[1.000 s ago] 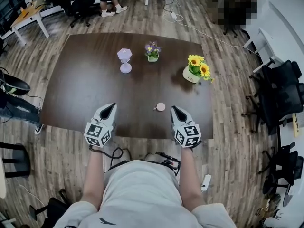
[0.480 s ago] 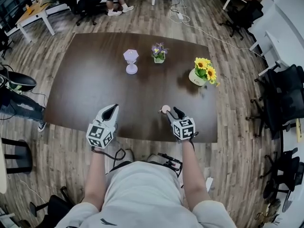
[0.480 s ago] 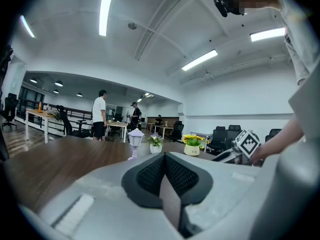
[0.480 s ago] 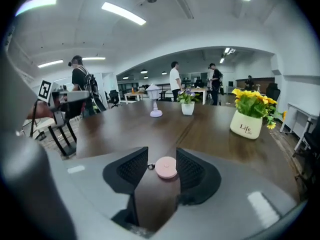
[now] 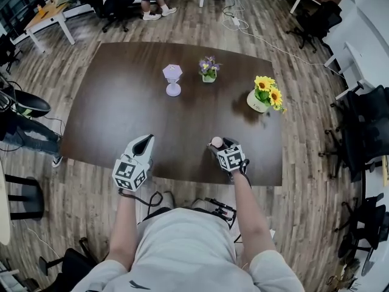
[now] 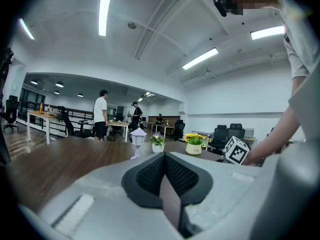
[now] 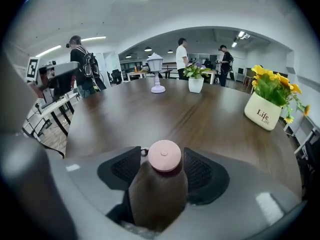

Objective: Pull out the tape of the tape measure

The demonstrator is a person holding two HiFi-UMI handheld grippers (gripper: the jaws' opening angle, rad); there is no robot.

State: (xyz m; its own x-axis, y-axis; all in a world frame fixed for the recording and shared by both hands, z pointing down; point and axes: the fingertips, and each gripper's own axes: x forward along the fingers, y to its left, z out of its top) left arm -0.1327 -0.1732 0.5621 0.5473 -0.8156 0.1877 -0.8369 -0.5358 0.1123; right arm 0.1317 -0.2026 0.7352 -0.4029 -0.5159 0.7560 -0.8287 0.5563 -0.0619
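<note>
A small round pink tape measure (image 5: 216, 142) lies flat on the dark brown table (image 5: 121, 102) near its front edge. My right gripper (image 5: 220, 145) has its tips at the tape measure. In the right gripper view the pink disc (image 7: 165, 155) sits between the two black pads (image 7: 125, 168). The jaws are opening and stand wide, not pressing on it. My left gripper (image 5: 144, 142) rests at the front edge to the left, well apart from the tape measure. Its jaws (image 6: 164, 176) are shut with nothing between them.
Further back on the table stand a small lilac lantern (image 5: 173, 79), a pot of purple flowers (image 5: 209, 70) and a white pot of sunflowers (image 5: 264, 96). Office chairs (image 5: 364, 120) stand to the right, desks and people beyond the far edge.
My right gripper has moved forward and left up to the tape measure, and its jaws have opened around it. The left gripper has stayed in place, shut.
</note>
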